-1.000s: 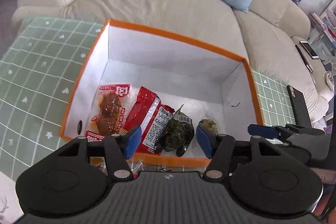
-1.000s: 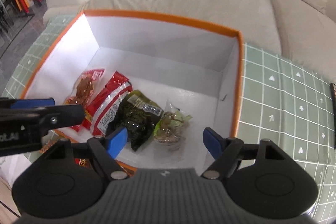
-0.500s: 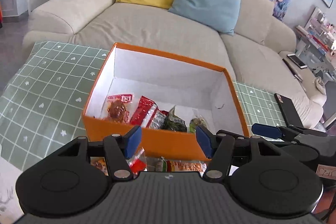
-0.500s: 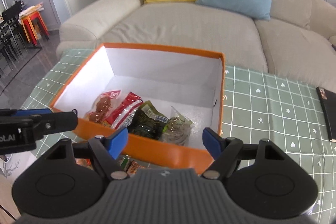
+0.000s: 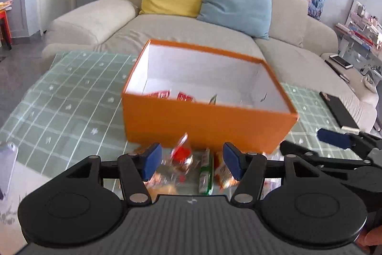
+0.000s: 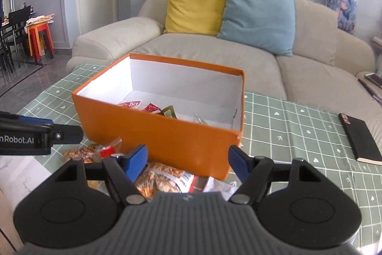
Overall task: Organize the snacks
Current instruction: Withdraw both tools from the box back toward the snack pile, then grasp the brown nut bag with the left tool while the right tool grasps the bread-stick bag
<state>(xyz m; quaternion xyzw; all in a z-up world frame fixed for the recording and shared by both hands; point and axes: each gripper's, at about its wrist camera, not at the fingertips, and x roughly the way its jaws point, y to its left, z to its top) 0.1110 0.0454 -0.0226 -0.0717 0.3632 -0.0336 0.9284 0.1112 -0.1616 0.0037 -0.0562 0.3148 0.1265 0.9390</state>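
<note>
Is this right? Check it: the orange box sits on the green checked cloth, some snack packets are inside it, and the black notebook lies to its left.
One thing is wrong: in the right wrist view the black notebook lies to the right of the orange box, not the left. The green checked cloth and the snack packets inside are as stated.

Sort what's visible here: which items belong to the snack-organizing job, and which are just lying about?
Part of the job:
- orange box, with some snack packets already inside
- loose snack packets on the table in front of the box
- left claw and right claw, both open and holding nothing; the right one's jaws are closing

Just lying about:
- black notebook on the green checked tablecloth
- sofa, yellow cushion, blue cushion
</note>
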